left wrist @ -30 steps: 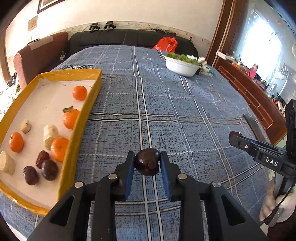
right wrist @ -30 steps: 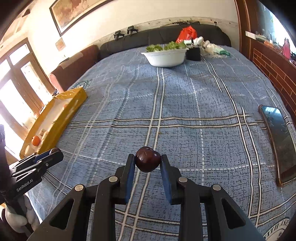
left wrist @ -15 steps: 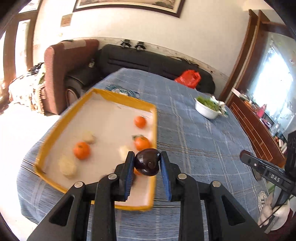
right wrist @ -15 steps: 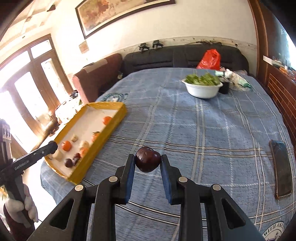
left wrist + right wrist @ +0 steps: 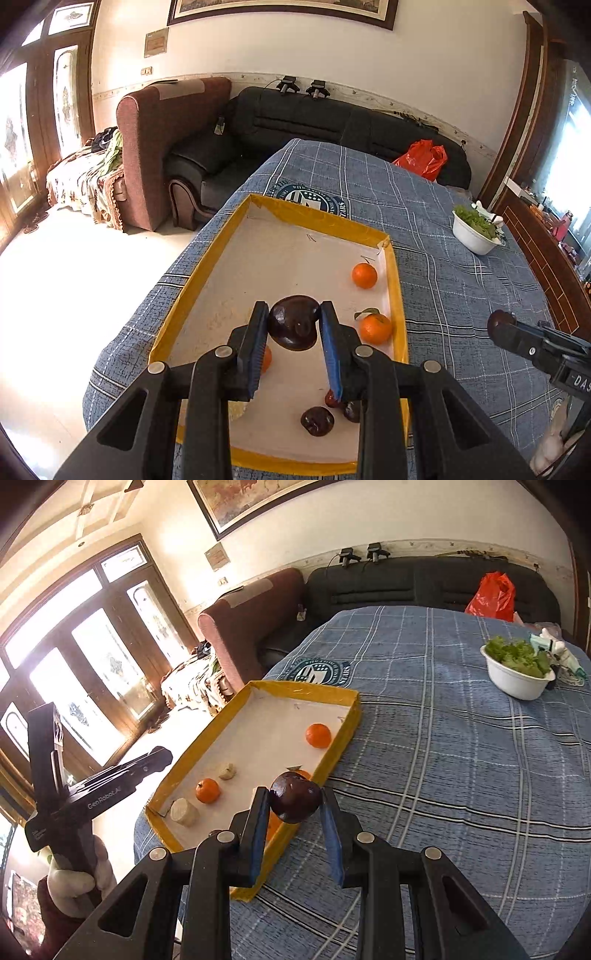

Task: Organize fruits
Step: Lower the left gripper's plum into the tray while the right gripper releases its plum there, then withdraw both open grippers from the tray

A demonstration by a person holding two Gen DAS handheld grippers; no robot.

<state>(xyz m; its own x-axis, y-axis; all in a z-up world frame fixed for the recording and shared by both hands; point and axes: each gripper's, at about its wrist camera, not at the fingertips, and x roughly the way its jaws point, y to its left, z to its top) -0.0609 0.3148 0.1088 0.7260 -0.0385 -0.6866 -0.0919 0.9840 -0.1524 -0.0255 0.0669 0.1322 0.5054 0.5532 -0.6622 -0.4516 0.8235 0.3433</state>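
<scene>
A dark plum (image 5: 294, 327) is clamped in the left gripper (image 5: 294, 334) above the yellow tray (image 5: 207, 258), while another plum (image 5: 294, 802) is gripped in the right gripper (image 5: 294, 812) beside the rim.

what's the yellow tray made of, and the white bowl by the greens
The yellow tray looks like cardboard: matte white floor, walls wrapped in glossy yellow tape that wrinkles at the corners. The white bowl seems smooth plastic or ceramic, with a thin rolled rim and a soft sheen; the look alone does not settle which.
</scene>
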